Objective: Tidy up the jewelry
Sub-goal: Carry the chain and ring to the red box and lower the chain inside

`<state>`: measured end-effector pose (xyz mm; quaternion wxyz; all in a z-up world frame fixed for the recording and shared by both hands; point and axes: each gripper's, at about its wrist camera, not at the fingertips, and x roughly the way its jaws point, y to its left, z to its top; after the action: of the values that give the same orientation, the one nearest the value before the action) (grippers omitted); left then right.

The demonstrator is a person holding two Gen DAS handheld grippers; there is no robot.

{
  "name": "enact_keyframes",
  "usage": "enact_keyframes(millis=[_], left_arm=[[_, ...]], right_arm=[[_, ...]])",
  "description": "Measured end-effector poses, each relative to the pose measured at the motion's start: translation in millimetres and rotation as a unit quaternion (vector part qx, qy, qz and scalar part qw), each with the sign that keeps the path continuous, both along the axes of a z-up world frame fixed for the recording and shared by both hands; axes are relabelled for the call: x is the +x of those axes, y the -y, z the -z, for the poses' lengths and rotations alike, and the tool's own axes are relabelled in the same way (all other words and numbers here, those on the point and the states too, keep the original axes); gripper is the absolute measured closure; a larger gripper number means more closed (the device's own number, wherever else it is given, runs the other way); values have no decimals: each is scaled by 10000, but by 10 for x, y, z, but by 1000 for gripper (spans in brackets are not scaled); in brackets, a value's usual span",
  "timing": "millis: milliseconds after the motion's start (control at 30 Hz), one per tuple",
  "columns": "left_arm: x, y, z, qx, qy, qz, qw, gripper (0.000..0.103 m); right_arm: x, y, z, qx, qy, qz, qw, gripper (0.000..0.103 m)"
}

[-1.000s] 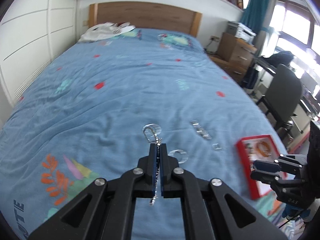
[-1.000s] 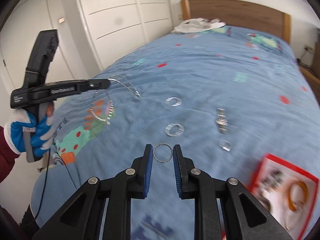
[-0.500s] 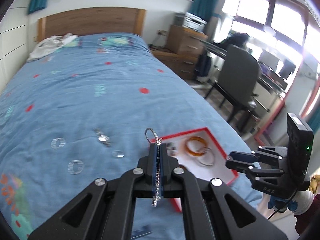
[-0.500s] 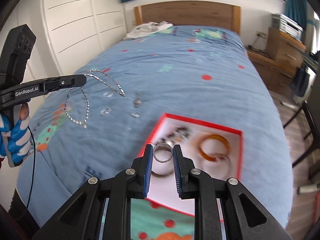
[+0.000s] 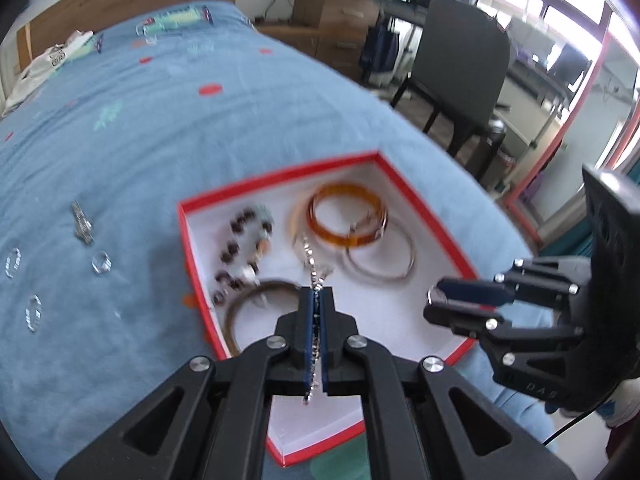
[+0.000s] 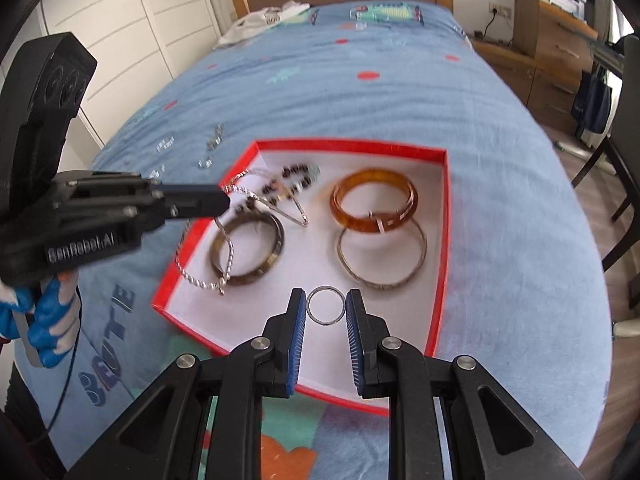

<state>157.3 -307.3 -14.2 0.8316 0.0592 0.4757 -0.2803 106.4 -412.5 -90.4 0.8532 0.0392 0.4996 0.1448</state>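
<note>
Both tongs have swung from the bed to above the red jewelry box (image 6: 443, 216). Our left tongs (image 5: 316, 300) pinch a silver chain necklace (image 6: 208, 264) that dangles over it; our right tongs (image 6: 326, 306) grip a silver ring (image 6: 326, 305). Release looks next.

White letters that look like "GenRobot.AI" can be read on the side of the black plastic left gripper (image 6: 216, 202) in the right wrist view, though they are blurred. In the left wrist view, the letters "DAS" are seen pressed into the black body of the right gripper (image 5: 452, 304), low down near the glove. Big dark blue letters are printed on the blue patterned bedspread (image 6: 360, 92) near its edge; "TE" can be made out, but the whole word cannot be told.
</note>
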Motion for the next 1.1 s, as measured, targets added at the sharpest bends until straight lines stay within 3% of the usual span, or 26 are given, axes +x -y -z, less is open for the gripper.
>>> enact_keyframes(millis=[300,433,633,733,933,1100], left_arm=[[-12,-100,493,307,-428,-171,9985,100],[-6,-111,557,327,-488,-232,9980,100],[-11,-143,510,193,-520,-329,9979,91],[-5,-163,425,161,-462,-365,9981,78],[-80,-224,173,59,-273,-370,9989,76],[-235,-328,-95,-53,-30,-436,9990,72]], right_arm=[[84,-111,303,-358,-345,-362,9981,83],[71,-114,345,-519,-401,-436,9969,82],[52,-104,337,-564,-459,-429,9964,82],[51,-111,312,-527,-479,-376,9967,76],[-25,-62,201,-475,-445,-168,9977,72],[-135,-75,-71,-483,-193,-12,9986,67]])
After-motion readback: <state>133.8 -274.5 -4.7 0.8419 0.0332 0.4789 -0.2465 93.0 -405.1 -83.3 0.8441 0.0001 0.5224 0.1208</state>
